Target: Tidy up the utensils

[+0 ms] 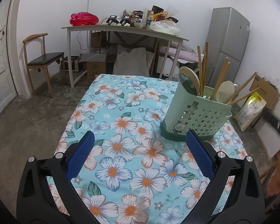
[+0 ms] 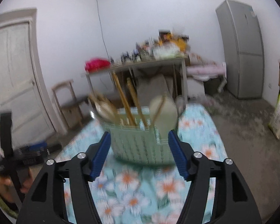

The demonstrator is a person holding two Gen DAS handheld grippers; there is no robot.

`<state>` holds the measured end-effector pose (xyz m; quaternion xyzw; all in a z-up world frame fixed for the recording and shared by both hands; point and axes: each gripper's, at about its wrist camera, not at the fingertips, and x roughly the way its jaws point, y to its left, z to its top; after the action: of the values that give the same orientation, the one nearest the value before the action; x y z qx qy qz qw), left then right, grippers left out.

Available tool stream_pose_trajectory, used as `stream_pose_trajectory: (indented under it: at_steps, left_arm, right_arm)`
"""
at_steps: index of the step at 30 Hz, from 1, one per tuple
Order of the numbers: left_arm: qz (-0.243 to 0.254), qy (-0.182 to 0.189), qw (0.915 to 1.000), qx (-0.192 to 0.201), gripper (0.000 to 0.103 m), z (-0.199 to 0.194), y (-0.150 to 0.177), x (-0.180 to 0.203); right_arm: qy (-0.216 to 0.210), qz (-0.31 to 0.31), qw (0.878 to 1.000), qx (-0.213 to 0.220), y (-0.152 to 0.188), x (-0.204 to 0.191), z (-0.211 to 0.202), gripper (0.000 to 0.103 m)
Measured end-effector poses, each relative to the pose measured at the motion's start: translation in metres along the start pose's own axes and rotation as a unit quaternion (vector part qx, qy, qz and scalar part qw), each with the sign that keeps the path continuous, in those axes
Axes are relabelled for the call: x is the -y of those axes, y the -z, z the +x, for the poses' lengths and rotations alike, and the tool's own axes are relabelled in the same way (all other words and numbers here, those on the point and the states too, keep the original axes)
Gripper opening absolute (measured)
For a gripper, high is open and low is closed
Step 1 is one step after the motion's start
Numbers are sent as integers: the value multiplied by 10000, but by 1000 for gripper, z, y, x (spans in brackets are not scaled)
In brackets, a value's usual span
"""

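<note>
A pale green utensil holder (image 1: 197, 112) with star cut-outs stands on the floral tablecloth (image 1: 121, 149), to the right. It holds several wooden chopsticks (image 1: 203, 69) and pale spoons (image 1: 190, 80). My left gripper (image 1: 140, 136) is open and empty over the cloth, left of the holder. In the blurred right wrist view the holder (image 2: 141, 145) sits just ahead, between the fingers of my right gripper (image 2: 139, 138), which is open and empty. Chopsticks (image 2: 121, 100) and a spoon (image 2: 165, 110) stick up from it.
A cluttered grey table (image 1: 121, 29) stands behind, with a chair (image 1: 41, 61) to its left and a fridge (image 1: 229, 44) at the right. A door (image 2: 15, 78) is on the left wall. A rice bag (image 1: 250, 110) and cardboard box (image 1: 265, 91) sit by the right wall. The other handheld gripper (image 2: 9, 158) shows at the left edge.
</note>
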<state>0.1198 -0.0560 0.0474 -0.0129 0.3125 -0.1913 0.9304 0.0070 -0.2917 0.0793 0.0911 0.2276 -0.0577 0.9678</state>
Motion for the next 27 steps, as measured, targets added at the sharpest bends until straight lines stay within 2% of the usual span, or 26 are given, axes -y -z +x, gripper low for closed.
stream_pose_trajectory:
  at_steps: [2, 3, 6, 12, 17, 27]
  left_arm:
    - [106, -279, 9995, -55, 95, 1, 0, 5]
    - [188, -409, 9989, -98, 95, 2, 0, 7]
    - [359, -699, 9967, -189, 95, 3, 0, 14]
    - [219, -1196, 9925, -109, 95, -3, -2, 18]
    - [357, -1885, 9813, -175, 95, 0, 0, 24]
    - [257, -1964, 9801, -152, 95, -10, -2, 25]
  right_arm:
    - [306, -137, 9990, -285, 11, -6, 4, 72]
    - [588, -251, 9967, -492, 17, -12, 8, 76]
    - [869, -369, 9922, -809, 24, -19, 18, 82]
    - [1470, -397, 9846, -859, 15, -19, 18, 89]
    - [1747, -353, 9806, -816, 10, -8, 15, 91]
    - [2038, -148, 9752, -848, 7, 12, 11, 91]
